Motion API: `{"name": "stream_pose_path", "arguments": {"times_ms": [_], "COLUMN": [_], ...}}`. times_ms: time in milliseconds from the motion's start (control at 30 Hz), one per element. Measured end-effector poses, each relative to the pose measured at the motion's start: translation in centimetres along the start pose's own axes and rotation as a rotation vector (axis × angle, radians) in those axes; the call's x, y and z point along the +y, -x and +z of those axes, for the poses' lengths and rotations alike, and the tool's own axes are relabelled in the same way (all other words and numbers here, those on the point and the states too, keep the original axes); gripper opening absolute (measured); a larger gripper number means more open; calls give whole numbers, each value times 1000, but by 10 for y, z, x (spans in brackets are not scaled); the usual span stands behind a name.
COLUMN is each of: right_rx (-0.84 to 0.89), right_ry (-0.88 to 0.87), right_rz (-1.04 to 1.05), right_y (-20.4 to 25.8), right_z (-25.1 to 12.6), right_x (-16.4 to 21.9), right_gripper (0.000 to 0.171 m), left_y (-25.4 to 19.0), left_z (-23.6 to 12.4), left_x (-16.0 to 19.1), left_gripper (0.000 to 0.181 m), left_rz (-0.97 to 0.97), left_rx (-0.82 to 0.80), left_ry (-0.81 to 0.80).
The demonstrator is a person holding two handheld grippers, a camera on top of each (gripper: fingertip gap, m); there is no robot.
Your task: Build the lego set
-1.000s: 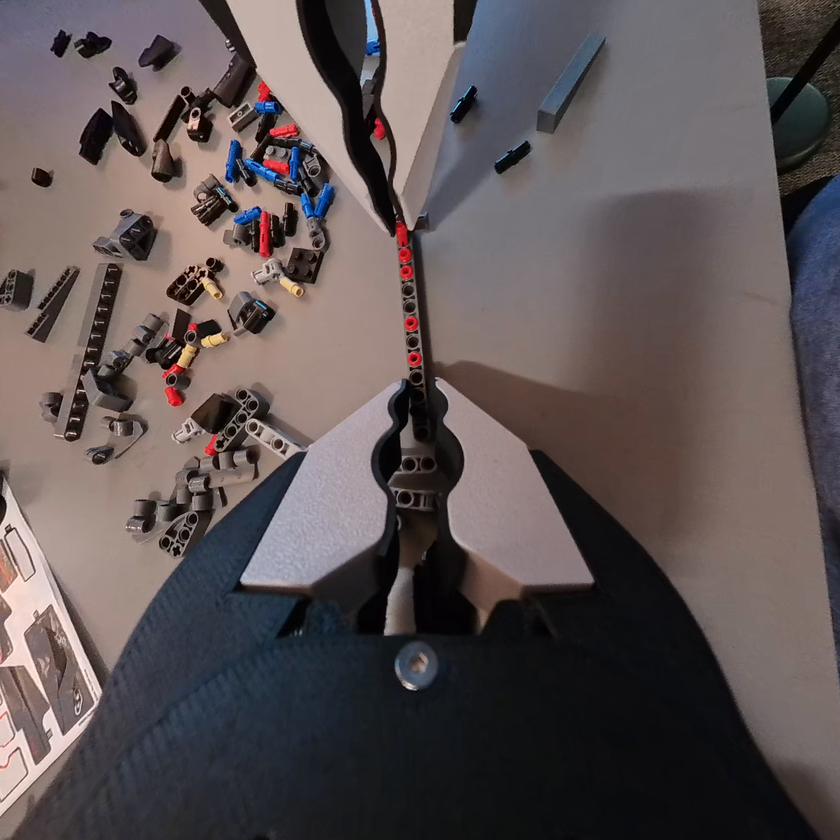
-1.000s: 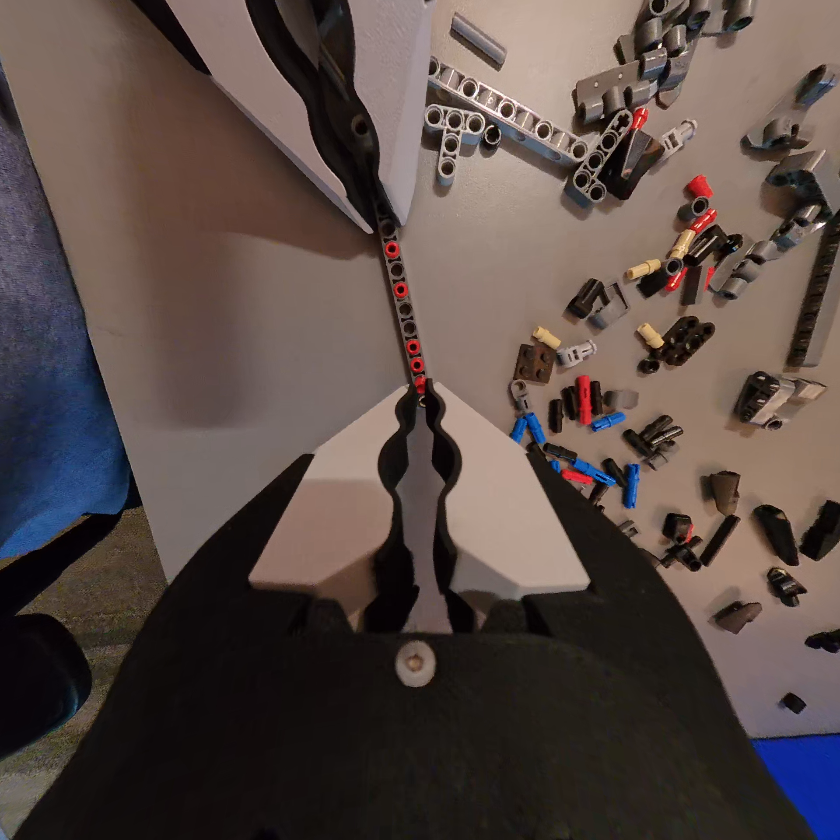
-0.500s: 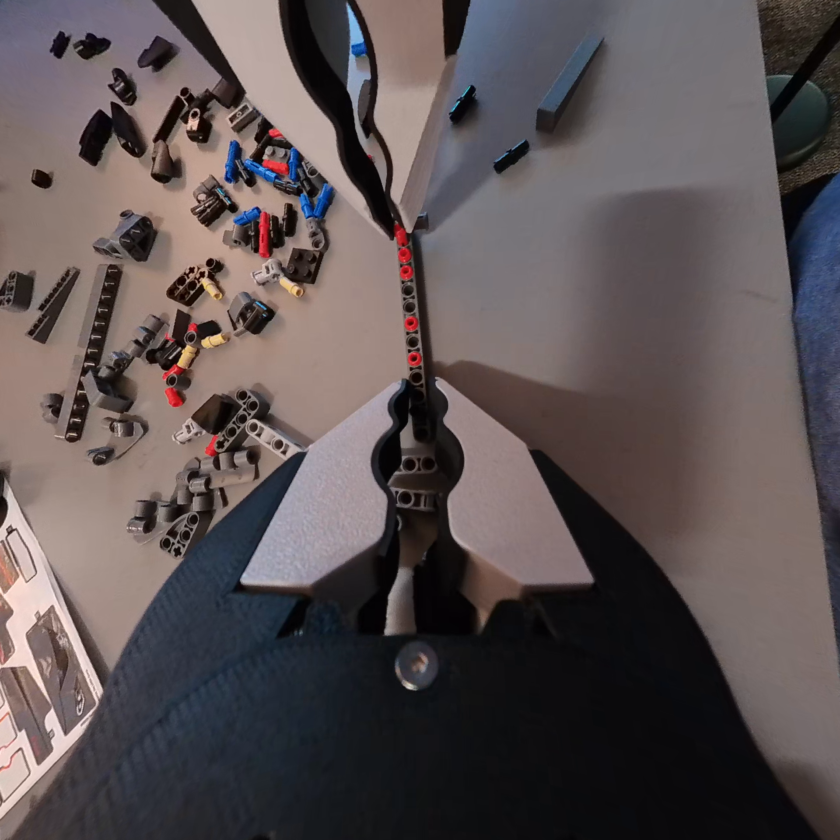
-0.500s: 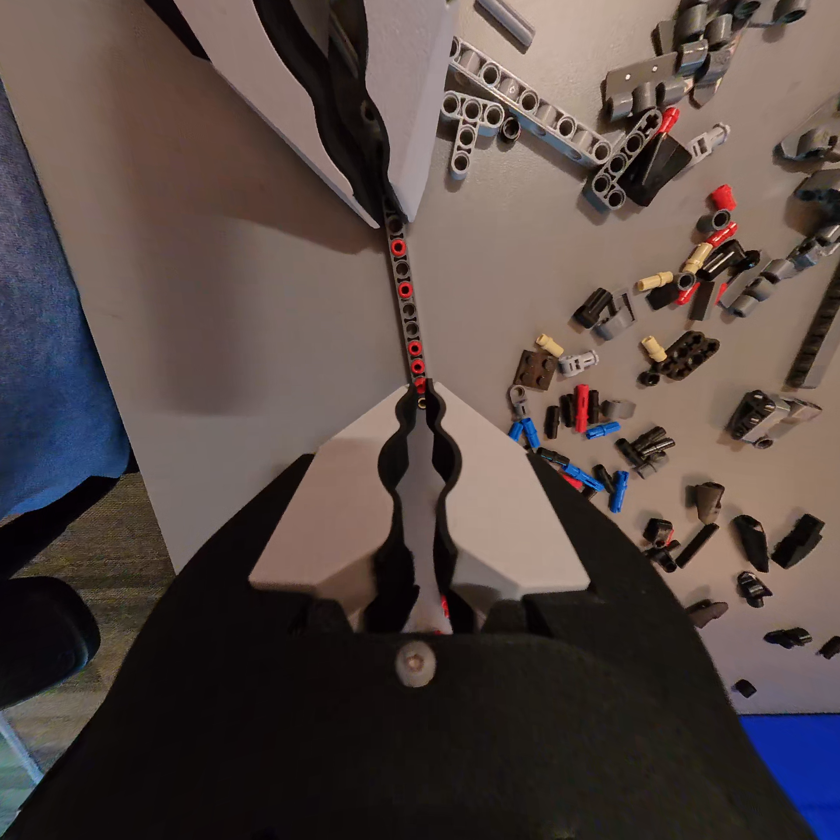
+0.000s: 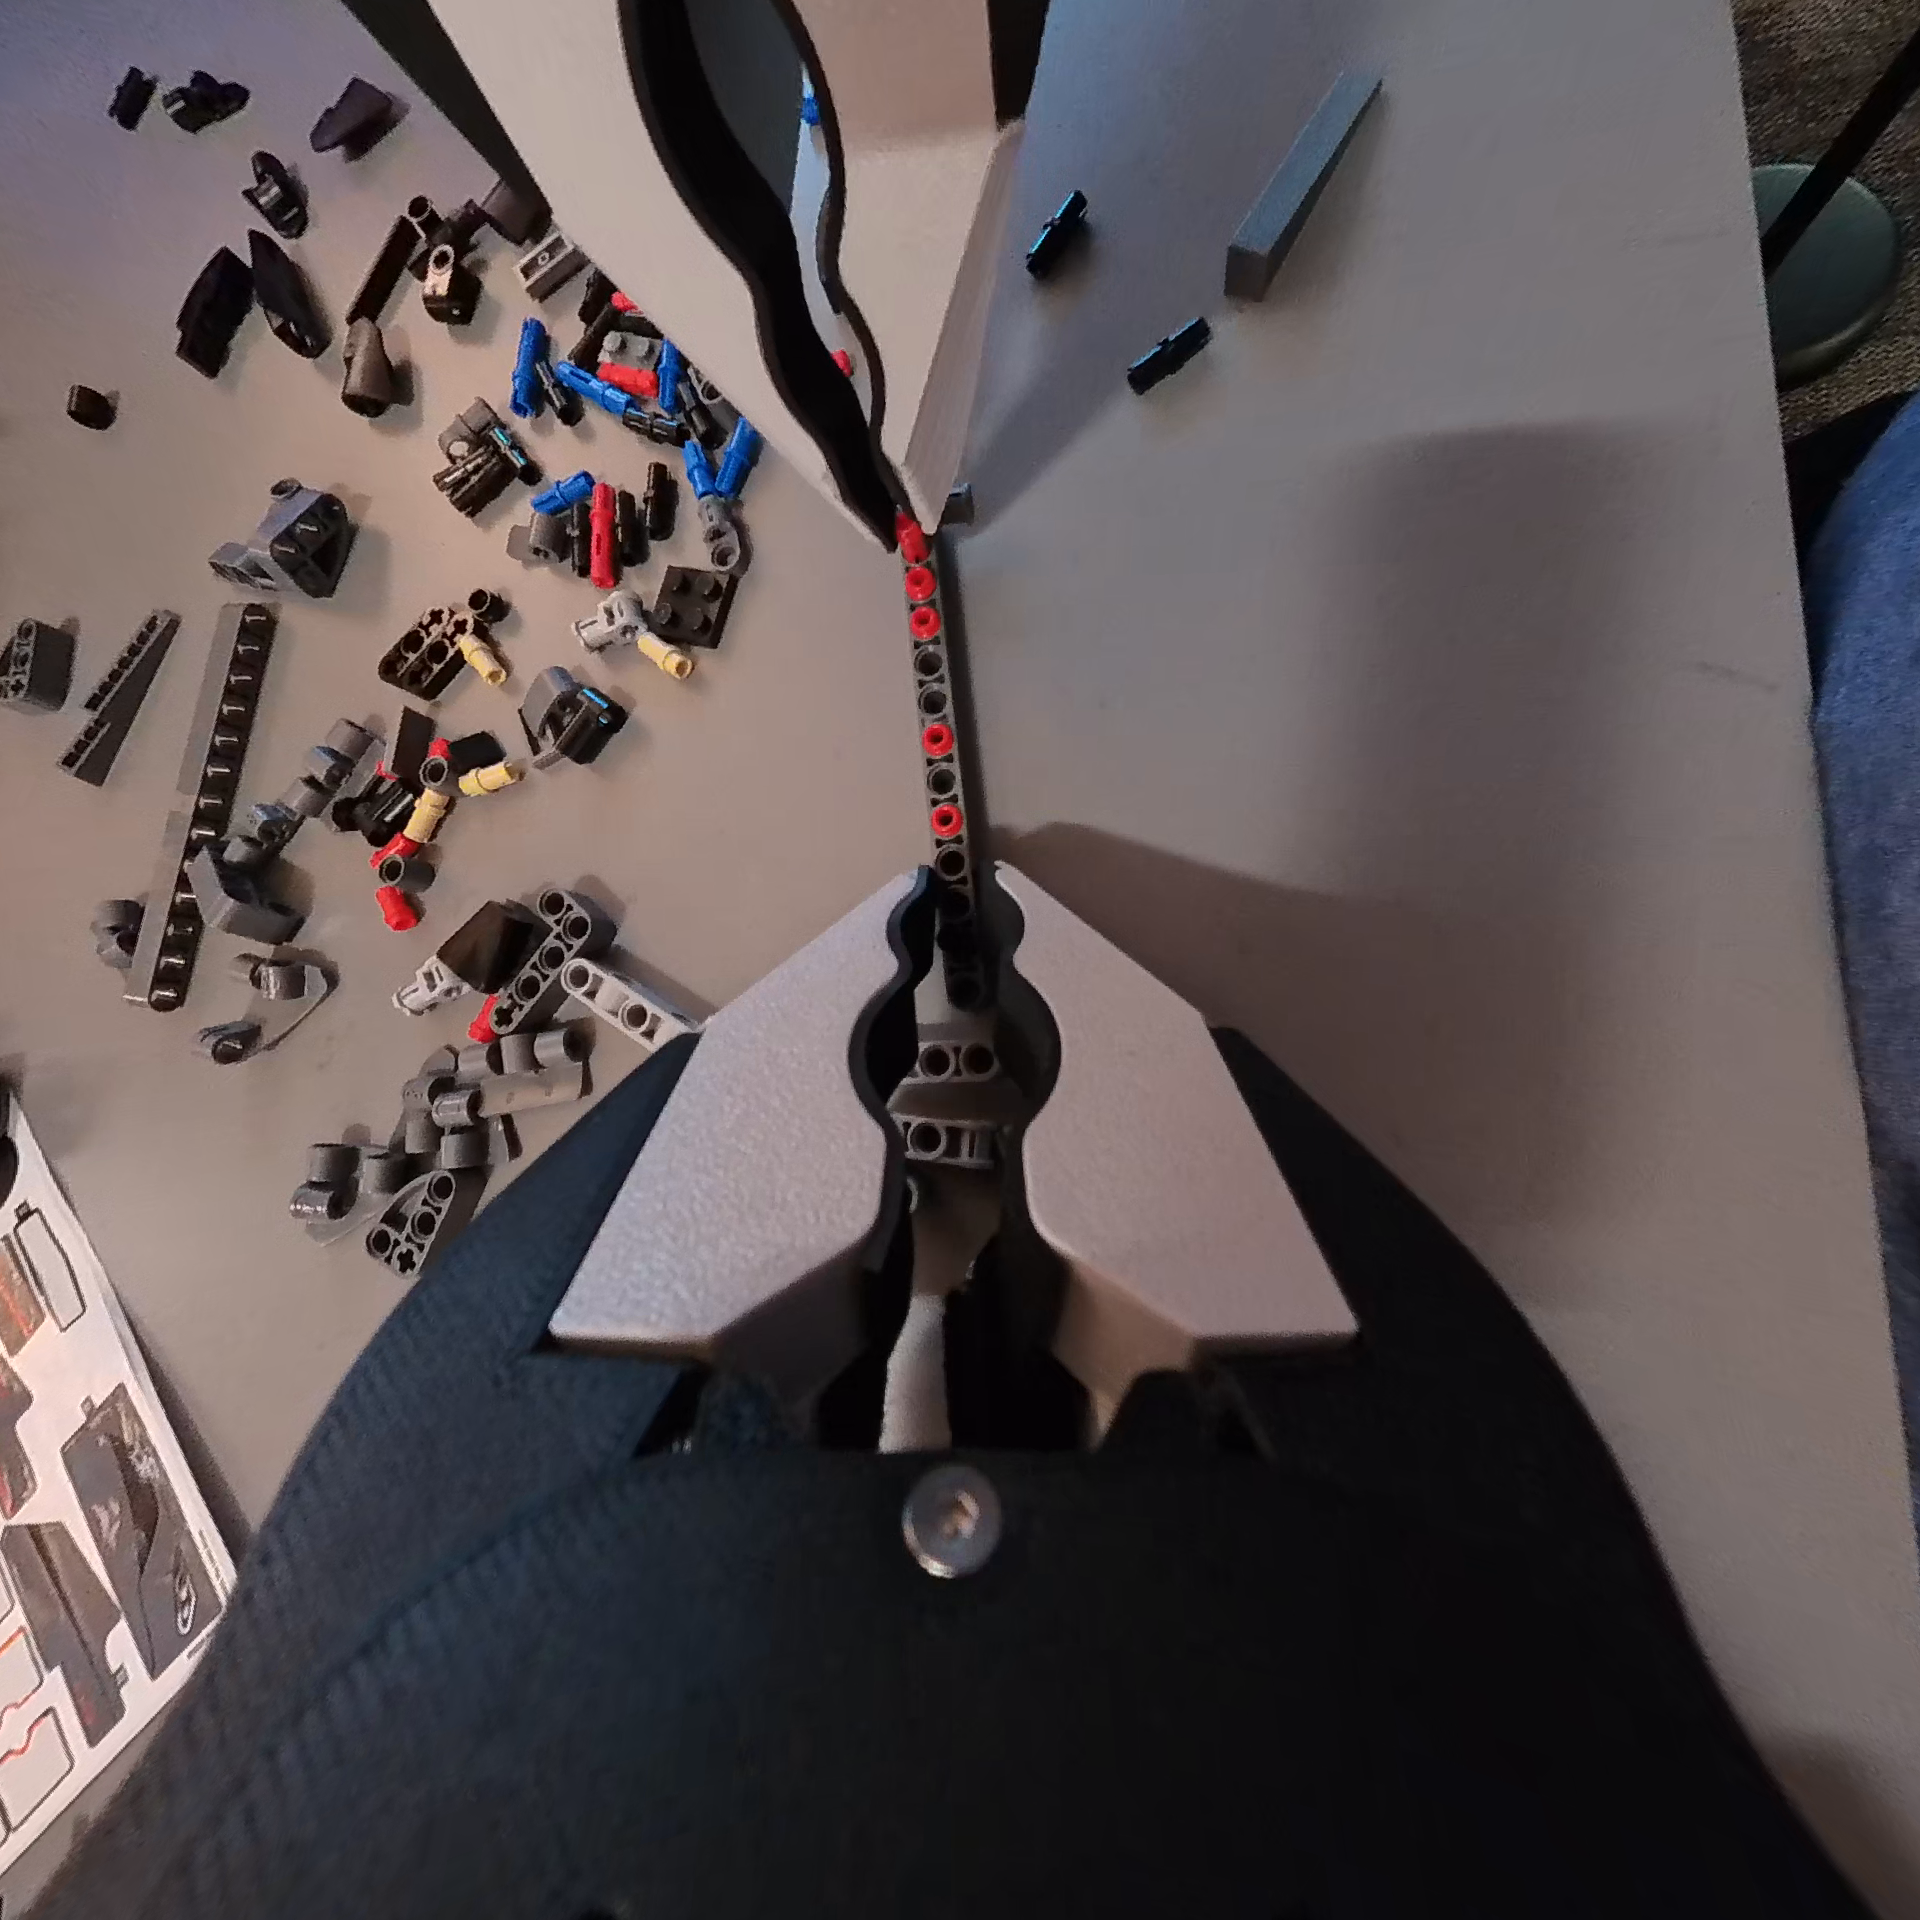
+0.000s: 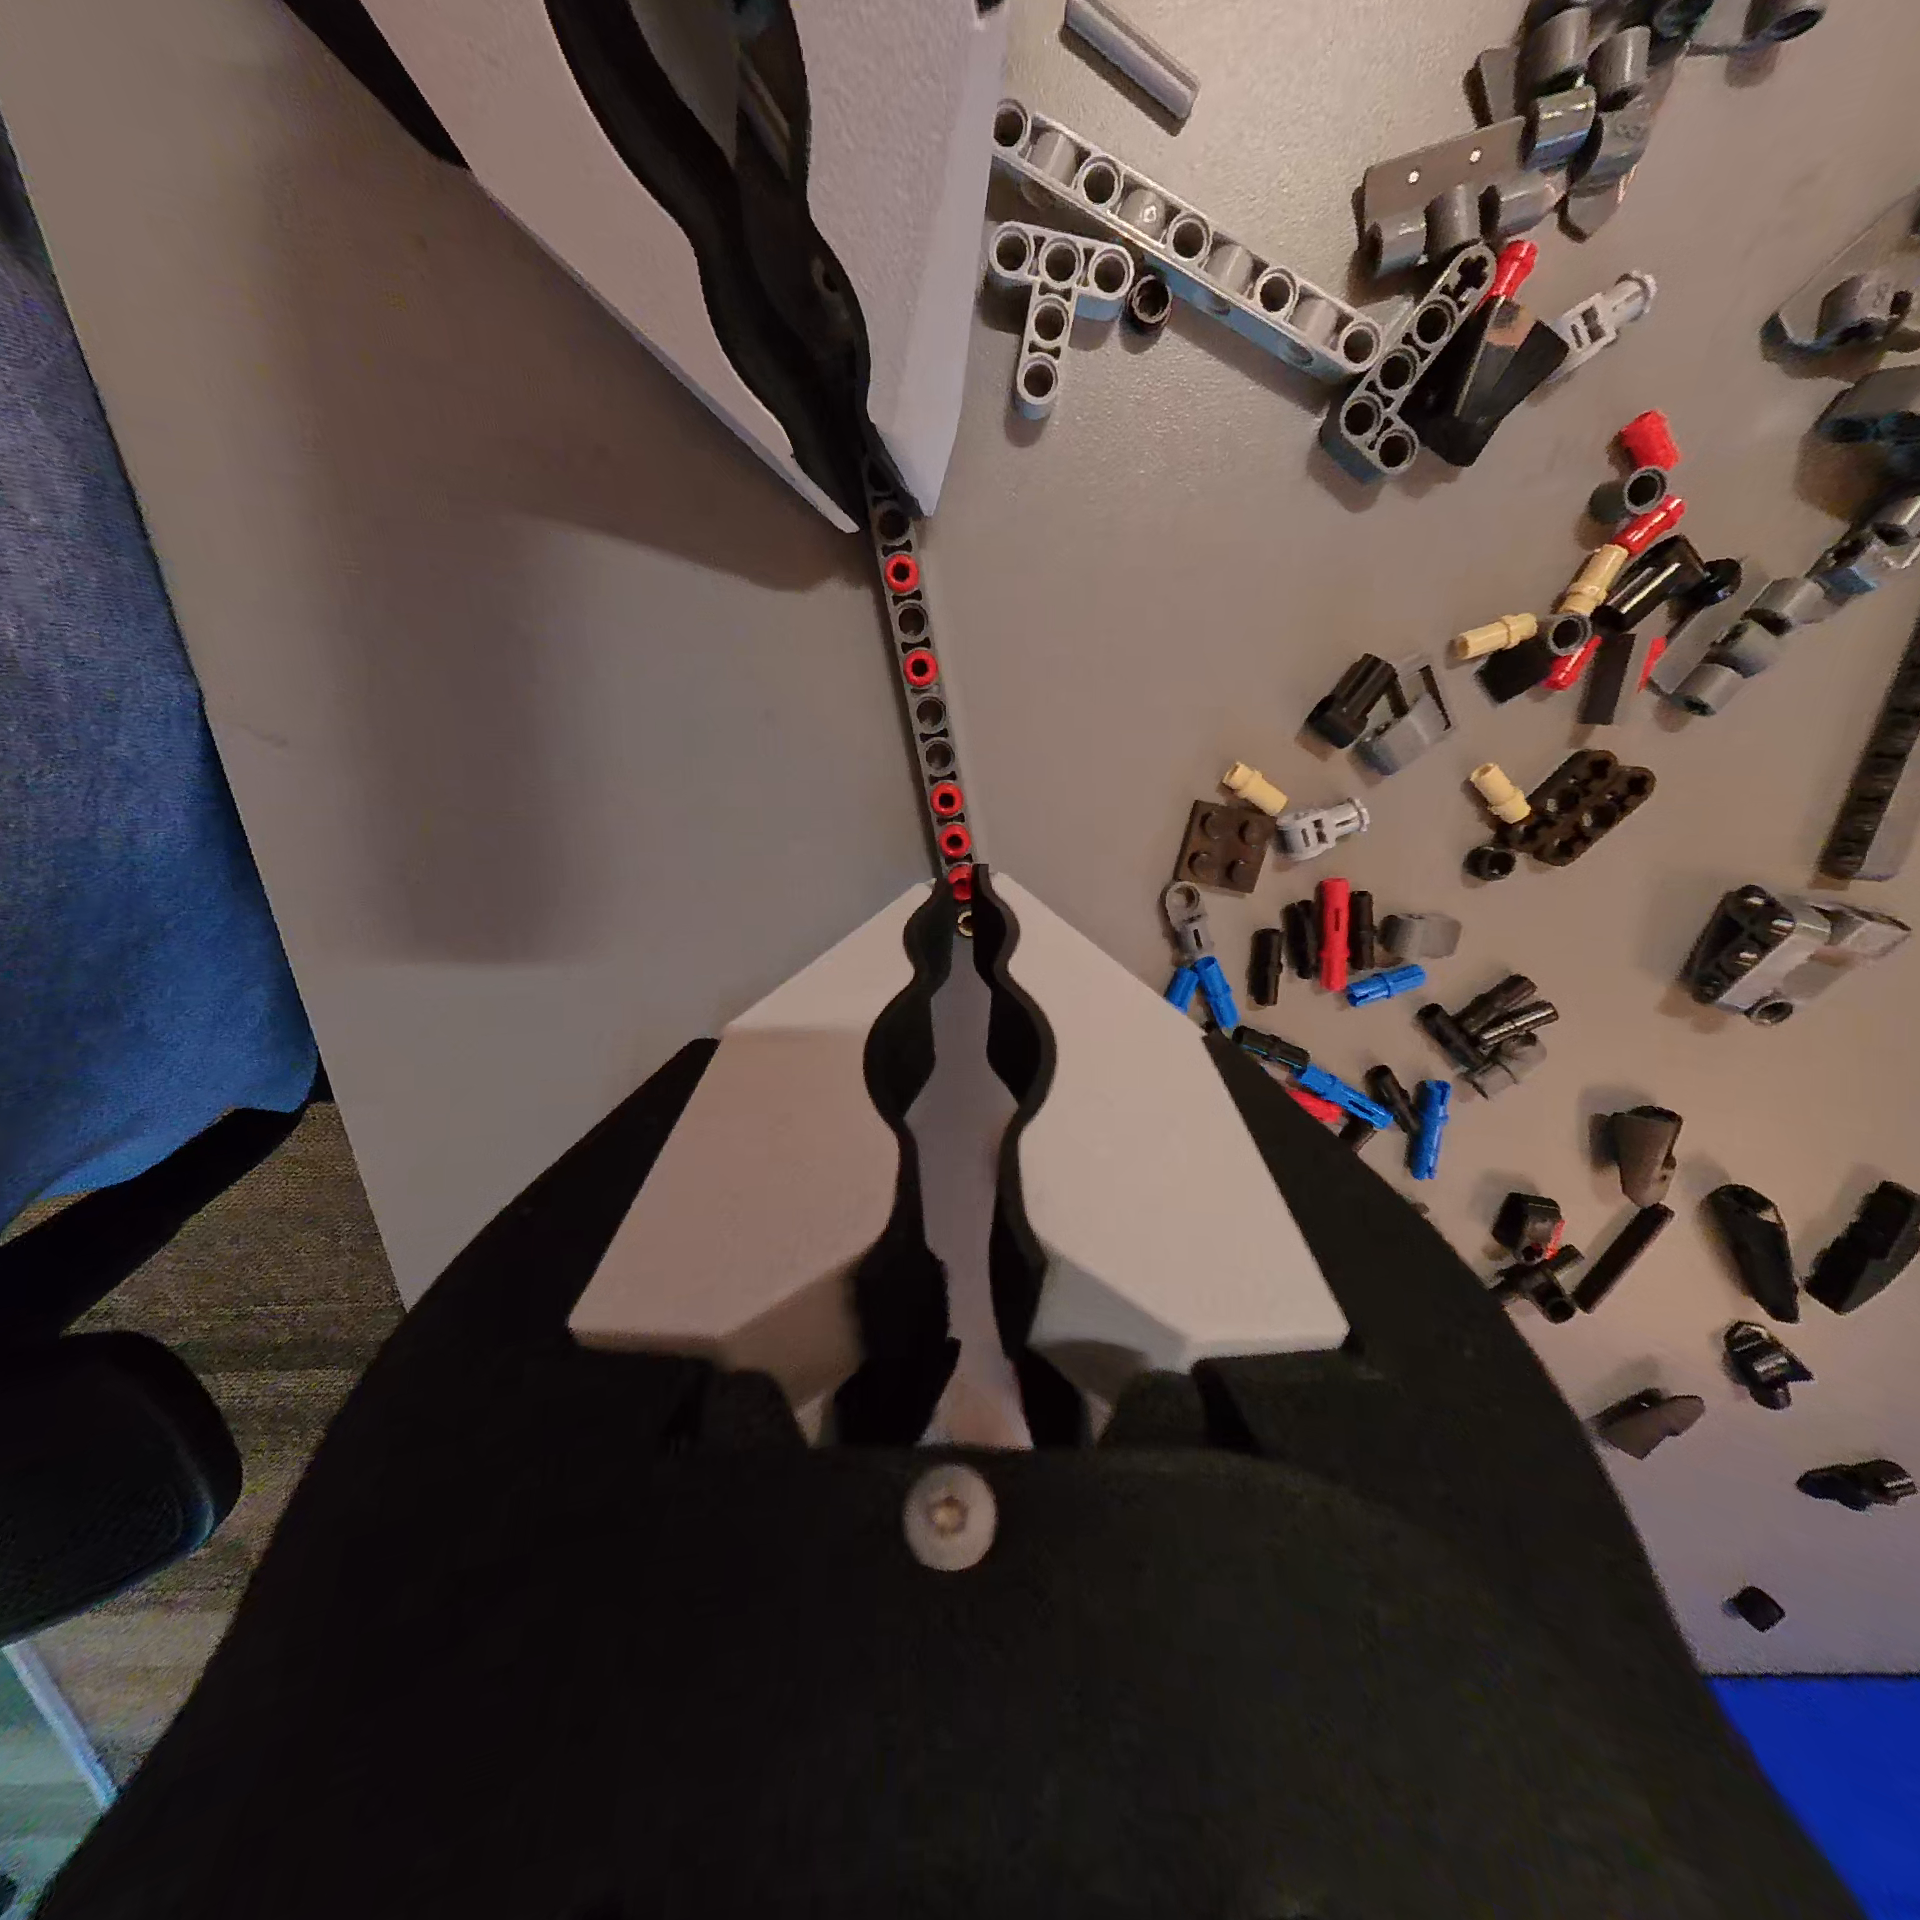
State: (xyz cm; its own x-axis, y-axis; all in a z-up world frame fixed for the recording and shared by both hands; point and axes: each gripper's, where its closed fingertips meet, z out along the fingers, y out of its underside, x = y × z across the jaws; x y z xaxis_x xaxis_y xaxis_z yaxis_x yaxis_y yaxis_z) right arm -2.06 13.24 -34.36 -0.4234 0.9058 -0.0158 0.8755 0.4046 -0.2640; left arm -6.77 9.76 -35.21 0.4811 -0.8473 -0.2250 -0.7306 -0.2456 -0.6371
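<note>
A long dark grey beam with several red pins in its holes is held above the grey table. My left gripper is shut on its near end, with a small grey assembly lodged between its fingers. My right gripper comes in from the top and is shut on the far end, by a red pin. In the right wrist view, the right gripper pinches the beam end, and the left gripper holds the other end.
Many loose black, grey, blue, red and tan pieces lie scattered on the table's left side. An instruction booklet lies at the lower left. A grey bar and two black pins lie far right. The table edge is at the right.
Both grippers keep their hold on the beam. The right gripper has tilted slightly about its end; the beam's place has barely changed.
</note>
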Motion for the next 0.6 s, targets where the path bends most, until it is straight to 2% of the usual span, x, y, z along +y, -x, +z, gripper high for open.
{"name": "stream_pose_path", "arguments": {"times_ms": [33,600], "right_rx": [1,8], "right_ry": [4,26], "right_rz": [0,1], "right_y": [0,-1], "right_z": [0,1], "right_x": [0,0], "right_gripper": [1,1], "left_y": [0,0], "left_z": [0,0], "left_x": [0,0], "left_gripper": [6,6], "left_rz": [0,0], "left_rx": [1,5], "left_ry": [0,3]}}
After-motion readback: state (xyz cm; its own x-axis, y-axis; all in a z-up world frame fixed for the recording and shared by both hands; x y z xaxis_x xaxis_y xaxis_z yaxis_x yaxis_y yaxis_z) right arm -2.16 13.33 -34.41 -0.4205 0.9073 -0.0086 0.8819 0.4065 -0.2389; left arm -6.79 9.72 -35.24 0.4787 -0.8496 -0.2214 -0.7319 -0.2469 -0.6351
